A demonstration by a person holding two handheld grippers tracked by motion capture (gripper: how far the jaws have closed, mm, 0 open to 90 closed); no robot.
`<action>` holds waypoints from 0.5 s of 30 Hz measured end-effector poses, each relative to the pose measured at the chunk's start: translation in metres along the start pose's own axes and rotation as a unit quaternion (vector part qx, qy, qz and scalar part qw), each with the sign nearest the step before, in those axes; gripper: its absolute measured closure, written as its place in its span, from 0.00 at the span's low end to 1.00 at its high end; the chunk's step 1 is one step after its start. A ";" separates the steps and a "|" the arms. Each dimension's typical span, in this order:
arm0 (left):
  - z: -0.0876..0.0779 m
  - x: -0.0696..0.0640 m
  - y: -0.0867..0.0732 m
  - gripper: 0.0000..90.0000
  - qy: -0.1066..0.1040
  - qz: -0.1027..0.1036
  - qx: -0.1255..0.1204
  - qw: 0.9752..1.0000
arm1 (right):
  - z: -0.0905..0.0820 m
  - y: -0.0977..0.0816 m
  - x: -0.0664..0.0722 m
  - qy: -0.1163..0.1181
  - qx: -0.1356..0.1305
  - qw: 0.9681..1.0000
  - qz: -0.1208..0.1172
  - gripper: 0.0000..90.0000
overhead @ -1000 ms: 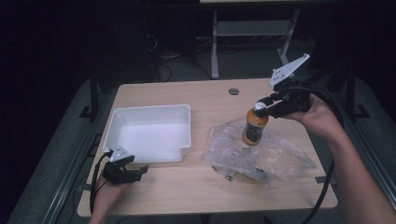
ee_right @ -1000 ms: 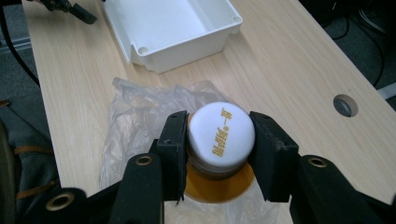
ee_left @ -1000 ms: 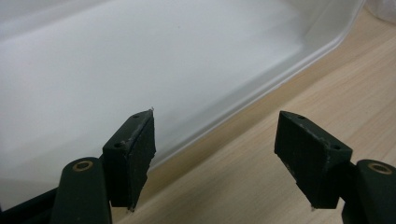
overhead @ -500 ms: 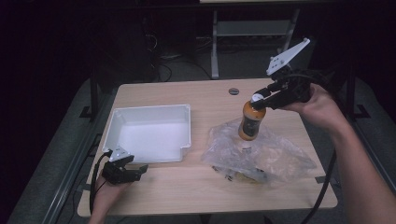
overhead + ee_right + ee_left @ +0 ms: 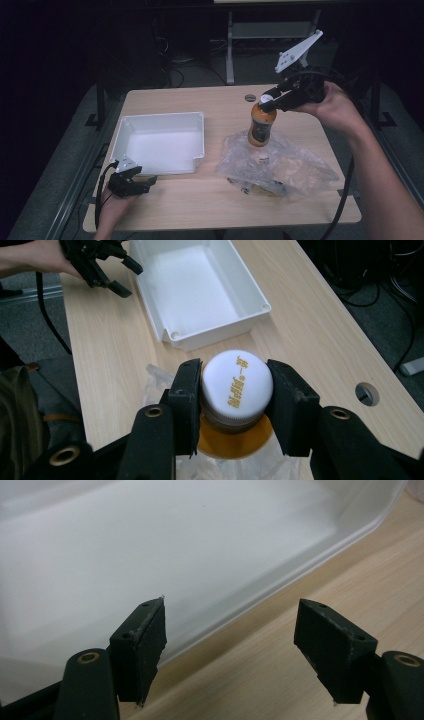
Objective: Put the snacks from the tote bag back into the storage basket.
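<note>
An orange bottle [image 5: 261,126] with a white cap [image 5: 237,379] hangs upright above a crumpled clear plastic bag [image 5: 280,167] on the table's right half. My right gripper [image 5: 266,101] is shut on the bottle's cap, its two pads pressed against the cap's sides, as the right gripper view [image 5: 236,390] shows from above. A white plastic bin [image 5: 160,142] sits empty on the left half. My left gripper [image 5: 145,181] rests near the table's front left, just in front of the bin, jaws open with nothing between them [image 5: 230,650].
A round cable hole [image 5: 250,97] lies in the tabletop behind the bottle. The bin's front wall [image 5: 150,555] stands close ahead of the left jaws. Bare wood runs along the front edge between the left gripper and the bag.
My right gripper has lifted the bottle up out of the plastic bag and carried it slightly back. The left gripper has stayed put.
</note>
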State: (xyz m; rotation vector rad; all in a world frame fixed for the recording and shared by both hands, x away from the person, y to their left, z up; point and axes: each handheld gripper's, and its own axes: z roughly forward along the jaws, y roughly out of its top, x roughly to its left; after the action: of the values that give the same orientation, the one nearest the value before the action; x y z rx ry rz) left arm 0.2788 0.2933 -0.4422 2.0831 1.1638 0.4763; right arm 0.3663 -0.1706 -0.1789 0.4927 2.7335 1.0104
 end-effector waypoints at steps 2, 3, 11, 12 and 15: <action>0.000 0.000 0.000 0.32 0.000 -0.003 -0.001 1.000 | 0.001 0.003 0.001 0.001 0.001 1.000 -0.002 0.66; 0.000 0.000 0.000 0.32 0.001 -0.004 -0.001 1.000 | 0.002 0.005 0.002 0.003 0.000 1.000 -0.003 0.65; 0.000 0.001 -0.001 0.32 0.003 -0.004 -0.004 1.000 | 0.012 0.025 0.007 0.019 -0.012 1.000 -0.017 0.66; 0.000 0.002 -0.001 0.32 0.004 -0.003 -0.004 1.000 | 0.014 0.027 0.008 0.020 -0.014 1.000 -0.019 0.66; 0.000 0.002 -0.001 0.32 0.004 -0.005 -0.004 1.000 | 0.019 0.034 0.010 0.024 -0.011 0.999 -0.023 0.66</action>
State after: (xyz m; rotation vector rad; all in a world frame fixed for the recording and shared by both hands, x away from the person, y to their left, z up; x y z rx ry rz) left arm 0.2791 0.2956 -0.4425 2.0690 1.1753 0.4849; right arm 0.3704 -0.1313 -0.1714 0.4043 2.7592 1.0545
